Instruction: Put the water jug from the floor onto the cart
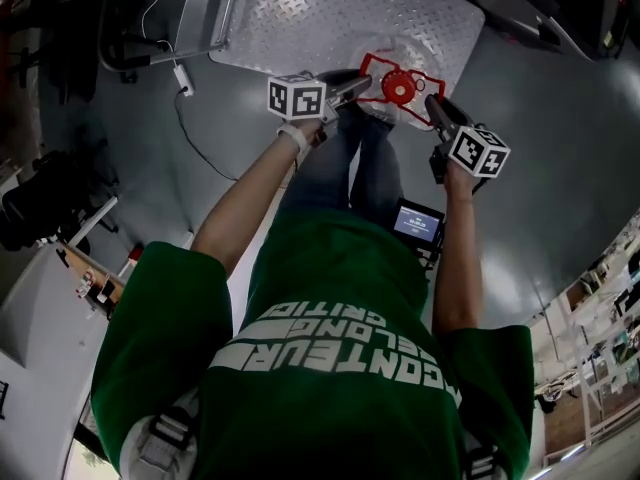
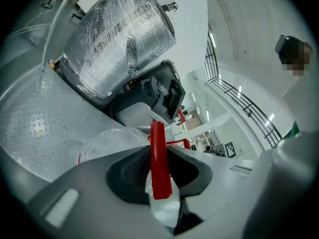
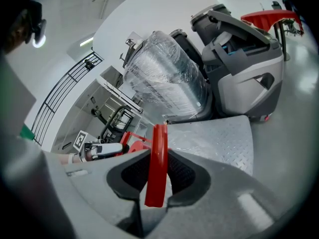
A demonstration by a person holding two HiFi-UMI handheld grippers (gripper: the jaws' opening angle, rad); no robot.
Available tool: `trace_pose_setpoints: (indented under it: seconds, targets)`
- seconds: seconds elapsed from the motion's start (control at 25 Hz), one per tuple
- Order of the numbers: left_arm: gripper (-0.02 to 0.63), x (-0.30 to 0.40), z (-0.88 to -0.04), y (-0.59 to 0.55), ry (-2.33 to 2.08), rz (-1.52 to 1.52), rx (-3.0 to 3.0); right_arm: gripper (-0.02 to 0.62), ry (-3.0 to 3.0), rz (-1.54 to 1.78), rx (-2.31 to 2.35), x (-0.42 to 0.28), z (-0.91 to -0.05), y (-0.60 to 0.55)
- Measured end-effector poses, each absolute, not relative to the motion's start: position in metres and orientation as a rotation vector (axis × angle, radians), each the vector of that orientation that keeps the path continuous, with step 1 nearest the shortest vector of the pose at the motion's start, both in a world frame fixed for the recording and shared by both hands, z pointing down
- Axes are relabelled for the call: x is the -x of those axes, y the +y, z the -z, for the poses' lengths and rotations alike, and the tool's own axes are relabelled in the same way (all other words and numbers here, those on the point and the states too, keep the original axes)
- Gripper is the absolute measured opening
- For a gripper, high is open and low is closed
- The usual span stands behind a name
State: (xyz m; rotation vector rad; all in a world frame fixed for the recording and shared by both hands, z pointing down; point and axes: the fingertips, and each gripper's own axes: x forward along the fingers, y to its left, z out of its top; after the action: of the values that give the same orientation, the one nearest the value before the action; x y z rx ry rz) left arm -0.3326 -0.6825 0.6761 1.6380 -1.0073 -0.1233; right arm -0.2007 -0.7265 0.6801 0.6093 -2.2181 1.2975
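A grey floor (image 1: 560,148) filled the head view, with the cart (image 1: 330,18) lying on it at the far side, its deck of studded metal plate. Only the gripper views showed what stood beyond the cart: a large load wrapped in clear film (image 3: 164,78), and right of it a grey machine (image 3: 244,68) with a red top. The head view alone showed the person (image 1: 330,368), in a green shirt, reaching both arms forward.

The jug (image 1: 392,56), clear plastic, sat over the near edge of the cart deck, between the two grippers. No view showed whether it rested on the deck.

The left gripper (image 1: 362,86) had its jaws closed part-way onto the left side of the jug's red handle (image 1: 372,68); its own view showed the red strip pinched between the dark pads. The right gripper (image 1: 432,103) was clamped the same way on the handle's right side, and its view also caught the left gripper across the jug, which the left gripper view did not return.

The red cap (image 1: 398,89) showed only from the head.
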Motion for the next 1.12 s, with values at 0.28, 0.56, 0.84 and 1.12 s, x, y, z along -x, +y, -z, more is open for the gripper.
trace_pose_setpoints:
  seconds: [0.28, 0.56, 0.84, 1.12]
  targets:
    - [0.104, 0.336, -0.694, -0.696, -0.994, 0.069, -1.639, 0.074, -2.206, -1.342, -0.621, 0.204, -0.702, -0.735]
    - [0.104, 0.345, -0.713, -0.703, -1.002, 0.041, -1.613, 0.073, -2.179, -1.374, -0.640, 0.214, -0.722, -0.741]
    - [0.104, 0.358, -0.730, -0.708, -1.004, 0.020, -1.588, 0.072, -2.160, -1.378, -0.636, 0.227, -0.739, -0.746]
    - [0.104, 0.367, -0.740, -0.715, -1.007, -0.002, -1.589, 0.072, -2.149, -1.367, -0.638, 0.236, -0.751, -0.752]
